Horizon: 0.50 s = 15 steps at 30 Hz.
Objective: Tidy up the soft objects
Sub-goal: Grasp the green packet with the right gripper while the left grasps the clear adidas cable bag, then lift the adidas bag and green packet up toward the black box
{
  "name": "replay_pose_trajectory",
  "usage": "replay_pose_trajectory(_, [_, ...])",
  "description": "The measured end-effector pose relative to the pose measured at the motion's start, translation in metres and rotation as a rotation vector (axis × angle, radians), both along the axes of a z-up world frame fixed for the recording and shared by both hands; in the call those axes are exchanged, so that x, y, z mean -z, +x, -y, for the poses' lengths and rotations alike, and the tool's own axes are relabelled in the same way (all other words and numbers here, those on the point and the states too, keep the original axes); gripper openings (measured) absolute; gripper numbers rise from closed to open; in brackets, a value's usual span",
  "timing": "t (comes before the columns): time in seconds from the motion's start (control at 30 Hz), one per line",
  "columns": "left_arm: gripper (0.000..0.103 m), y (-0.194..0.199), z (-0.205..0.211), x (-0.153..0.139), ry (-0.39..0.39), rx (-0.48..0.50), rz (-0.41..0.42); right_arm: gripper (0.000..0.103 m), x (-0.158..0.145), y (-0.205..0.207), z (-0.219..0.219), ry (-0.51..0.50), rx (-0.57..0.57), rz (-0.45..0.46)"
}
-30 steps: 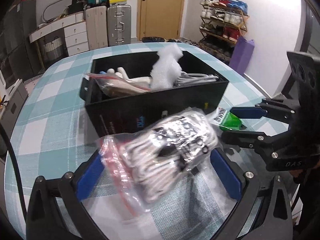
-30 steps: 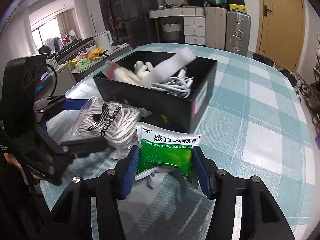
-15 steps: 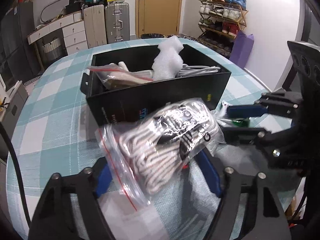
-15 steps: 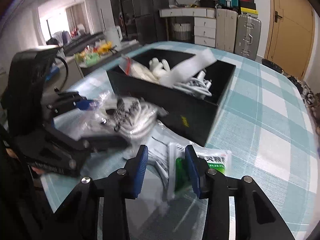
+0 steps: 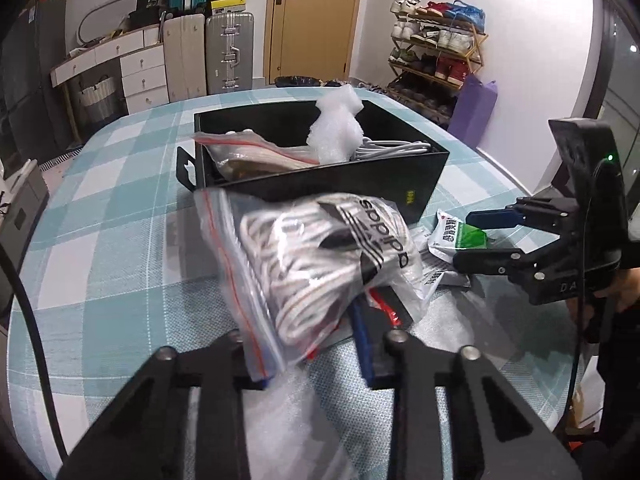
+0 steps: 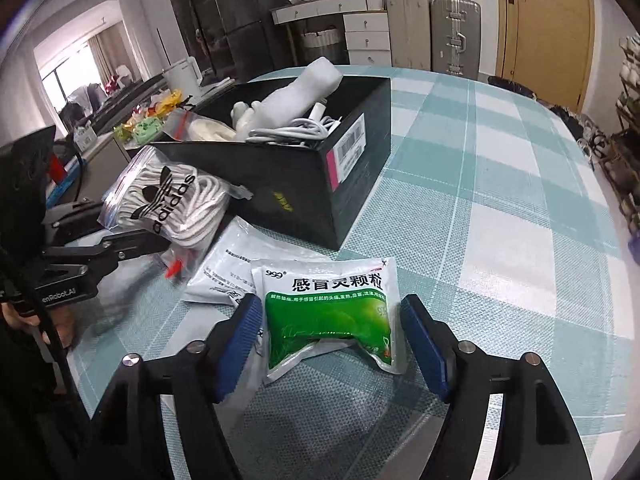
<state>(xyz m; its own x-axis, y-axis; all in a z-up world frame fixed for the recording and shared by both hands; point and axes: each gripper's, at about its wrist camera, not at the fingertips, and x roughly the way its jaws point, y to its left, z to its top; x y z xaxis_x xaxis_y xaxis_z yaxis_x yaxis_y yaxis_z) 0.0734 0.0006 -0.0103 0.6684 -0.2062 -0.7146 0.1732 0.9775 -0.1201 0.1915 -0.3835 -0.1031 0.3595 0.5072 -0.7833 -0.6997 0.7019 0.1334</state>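
My left gripper (image 5: 316, 344) had its jaws clamped on a clear zip bag of white adidas laces (image 5: 320, 264), lifted off the bench (image 5: 104, 240) just in front of the black box (image 5: 320, 184). In the left wrist view the bag filled the centre, its red seal strip running toward 7 o'clock, and the box sat behind it at 12 o'clock.

My right gripper (image 6: 332, 340) stood with its jaws spread wide, one blue pad on either side of a green and white medicine sachet (image 6: 328, 312) without touching it. The sachet lay flat on the checked cloth, overlapping a white printed pouch (image 6: 232, 268) at its 10 o'clock. From the right wrist view the box stood at 12 o'clock, holding a white foam roll (image 6: 296, 92), coiled white cables (image 6: 296, 132) and another zip bag (image 6: 200, 124). The laces bag hung at 10 o'clock, close beside the box's near corner.
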Motion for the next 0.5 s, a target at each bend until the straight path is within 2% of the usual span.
replay_pose_trajectory(0.17, [0.017, -0.002, -0.002, -0.003, -0.012, 0.008, 0.011, 0.050, -0.003, -0.005, 0.002, 0.016, -0.027, 0.017])
replay_pose_trajectory(0.33, [0.014, -0.007, -0.004, -0.005, -0.032, 0.016, 0.016, 0.048, -0.007, -0.011, -0.002, 0.013, -0.048, 0.042])
replay_pose_trajectory(0.37, [0.017, -0.009, -0.005, -0.006, -0.039, 0.015, 0.019, 0.048, -0.008, -0.011, -0.002, 0.019, -0.050, 0.040])
replay_pose_trajectory(0.4, [0.023, -0.011, -0.008, -0.007, -0.056, 0.010, 0.022, 0.048, -0.009, -0.012, -0.002, 0.022, -0.052, 0.043])
replay_pose_trajectory(0.43, [0.032, -0.012, -0.011, -0.007, -0.077, 0.009, 0.018, 0.048, -0.010, -0.013, -0.001, 0.021, -0.052, 0.046])
replay_pose_trajectory(0.47, [0.053, -0.013, -0.012, -0.007, -0.103, 0.008, 0.021, 0.048, -0.010, -0.013, -0.001, 0.021, -0.050, 0.047])
replay_pose_trajectory(0.5, [0.056, -0.014, -0.017, -0.009, -0.131, -0.009, 0.036, 0.048, -0.011, -0.013, -0.001, 0.020, -0.045, 0.050])
